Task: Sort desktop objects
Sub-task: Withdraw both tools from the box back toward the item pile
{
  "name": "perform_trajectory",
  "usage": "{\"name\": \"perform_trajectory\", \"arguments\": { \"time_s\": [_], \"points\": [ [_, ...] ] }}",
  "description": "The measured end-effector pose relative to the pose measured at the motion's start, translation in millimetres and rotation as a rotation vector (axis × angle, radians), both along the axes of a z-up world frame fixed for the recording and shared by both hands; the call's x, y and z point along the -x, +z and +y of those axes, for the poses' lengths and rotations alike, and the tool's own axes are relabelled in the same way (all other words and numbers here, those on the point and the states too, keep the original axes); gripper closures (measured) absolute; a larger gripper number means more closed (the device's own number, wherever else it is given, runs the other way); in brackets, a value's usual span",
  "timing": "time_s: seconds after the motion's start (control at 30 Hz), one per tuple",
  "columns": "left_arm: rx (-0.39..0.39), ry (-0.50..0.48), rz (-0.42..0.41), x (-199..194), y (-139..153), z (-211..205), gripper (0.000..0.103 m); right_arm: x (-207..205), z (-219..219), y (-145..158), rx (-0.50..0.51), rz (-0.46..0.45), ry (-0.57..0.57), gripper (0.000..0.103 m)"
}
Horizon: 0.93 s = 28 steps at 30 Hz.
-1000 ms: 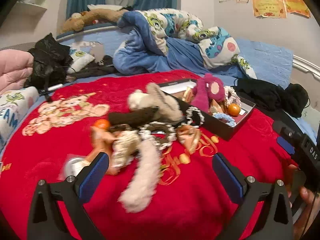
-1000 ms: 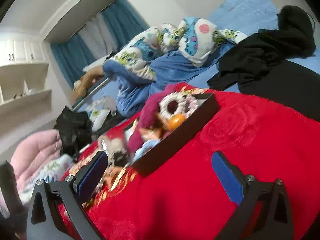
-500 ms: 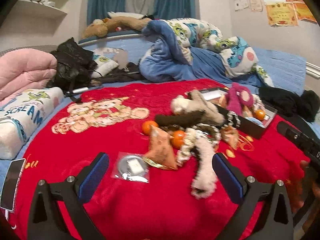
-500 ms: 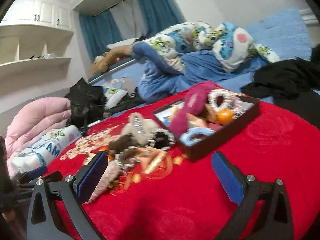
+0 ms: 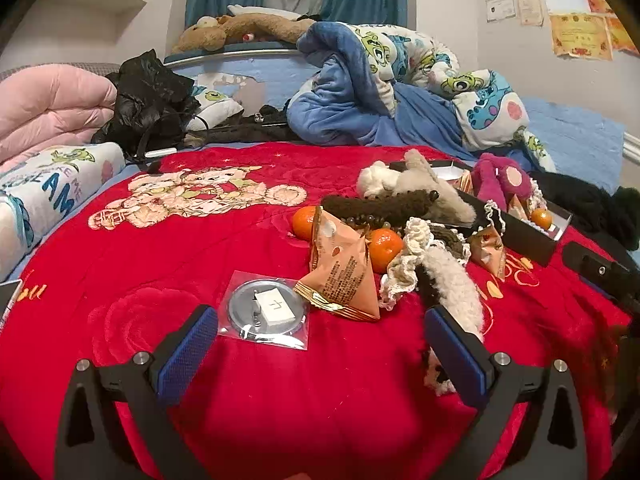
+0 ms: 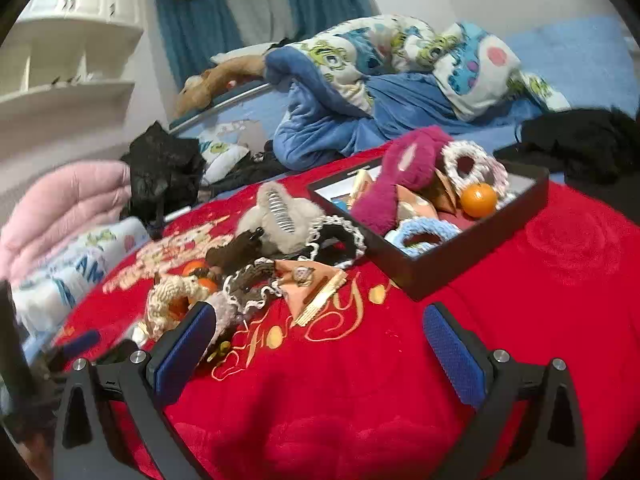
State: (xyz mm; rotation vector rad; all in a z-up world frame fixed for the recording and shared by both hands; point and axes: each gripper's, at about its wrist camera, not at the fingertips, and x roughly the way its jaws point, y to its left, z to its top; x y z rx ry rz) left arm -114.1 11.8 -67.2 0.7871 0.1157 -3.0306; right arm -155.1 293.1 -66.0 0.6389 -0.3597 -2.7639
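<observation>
Both grippers' fingers [image 5: 187, 350] [image 6: 454, 354] gape wide (apparently empty) above the blanket [image 5: 280, 400].

Plush red blanket [image 5: 160, 264], glossy clear plastic badge sleeve [image 5: 266, 310], matt black box [image 6: 460, 256], fuzzy hair clips [image 5: 452, 284]

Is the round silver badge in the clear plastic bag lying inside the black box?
No, the round silver badge in its clear plastic bag lies on the red blanket, far from the black box.
</observation>
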Motion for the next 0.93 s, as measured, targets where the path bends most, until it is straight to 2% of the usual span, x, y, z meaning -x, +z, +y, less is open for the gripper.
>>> {"name": "perform_trajectory", "arguments": {
  "time_s": [0.17, 0.23, 0.47, 0.7, 0.93],
  "points": [
    [-0.114, -0.012, -0.026, 4, -5, -17, 0.0, -1, 10, 0, 0.062, 0.0, -0.021, 0.0],
    [-0.137, 0.001, -0.031, 5, -7, -21, 0.0, -2, 10, 1, 0.068, 0.003, -0.023, 0.0],
    [-0.114, 0.027, -0.041, 8, -8, -18, 0.0, 0, 9, 0, 0.067, -0.015, -0.015, 0.0],
    [-0.104, 0.019, -0.04, 5, -8, -17, 0.0, -2, -1, 2, 0.008, -0.009, -0.024, 0.0],
    [-0.103, 0.018, -0.044, 5, -9, -16, 0.0, -2, -1, 1, -0.006, -0.018, -0.037, 0.0]
  ]
}}
